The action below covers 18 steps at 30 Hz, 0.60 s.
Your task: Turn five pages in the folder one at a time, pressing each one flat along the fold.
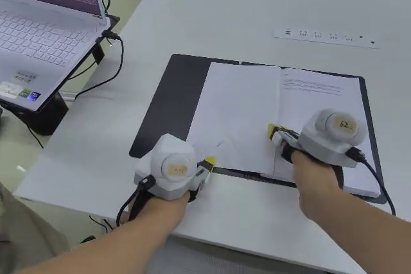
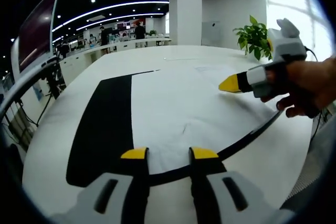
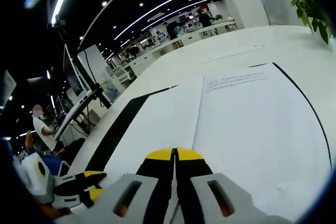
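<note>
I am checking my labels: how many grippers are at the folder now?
2. The left gripper is open, at the near edge of the folder. The right gripper is shut, on the fold towards its near end.

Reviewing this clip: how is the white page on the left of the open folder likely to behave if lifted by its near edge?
The left page looks thin and lies flat, so it would probably flop and bend rather than lift stiffly. It seems light; a sideways push may buckle it. The black cover beneath looks stiffer.
</note>
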Tool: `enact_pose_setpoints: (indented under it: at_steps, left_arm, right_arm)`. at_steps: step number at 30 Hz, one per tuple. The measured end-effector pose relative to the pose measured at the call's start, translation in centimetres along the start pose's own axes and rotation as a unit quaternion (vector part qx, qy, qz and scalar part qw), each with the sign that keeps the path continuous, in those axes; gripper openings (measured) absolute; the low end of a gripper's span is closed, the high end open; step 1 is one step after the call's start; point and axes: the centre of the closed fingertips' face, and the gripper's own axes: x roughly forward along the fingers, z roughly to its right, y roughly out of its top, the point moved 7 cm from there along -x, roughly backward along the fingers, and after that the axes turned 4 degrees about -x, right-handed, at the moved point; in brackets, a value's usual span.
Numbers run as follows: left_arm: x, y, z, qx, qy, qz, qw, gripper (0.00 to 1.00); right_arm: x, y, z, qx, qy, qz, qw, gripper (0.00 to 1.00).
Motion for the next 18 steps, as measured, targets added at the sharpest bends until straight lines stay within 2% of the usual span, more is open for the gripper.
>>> enact_pose_setpoints:
  at_steps: [3,4,8,12,18]
  left_arm:
    - [0.1,-0.1,0.0,-0.002,0.001,0.003,1.0000,0.29]
    - [0.1,-0.1,0.0,-0.002,0.001,0.004,1.0000,0.29]
    - [0.1,-0.1,0.0,-0.003,0.002,0.007,1.0000,0.29]
    - [0.2,-0.2,0.0,-0.004,0.003,0.010,0.9999,0.29]
    - [0.1,-0.2,0.1,-0.004,0.002,0.015,0.9999,0.29]
  right_arm:
    - [0.7,0.0,0.5,-0.007,-0.002,-0.004,1.0000,0.00]
    - [0.9,0.2,0.5,-0.015,0.006,0.006,0.9999,0.00]
    - [1.5,0.8,0.7,-0.028,0.002,0.005,0.9996,0.00]
    - [1.9,1.5,0.9,-0.025,-0.002,0.011,0.9996,0.00]
    - [2.7,2.3,0.9,-0.023,0.006,0.018,0.9995,0.00]
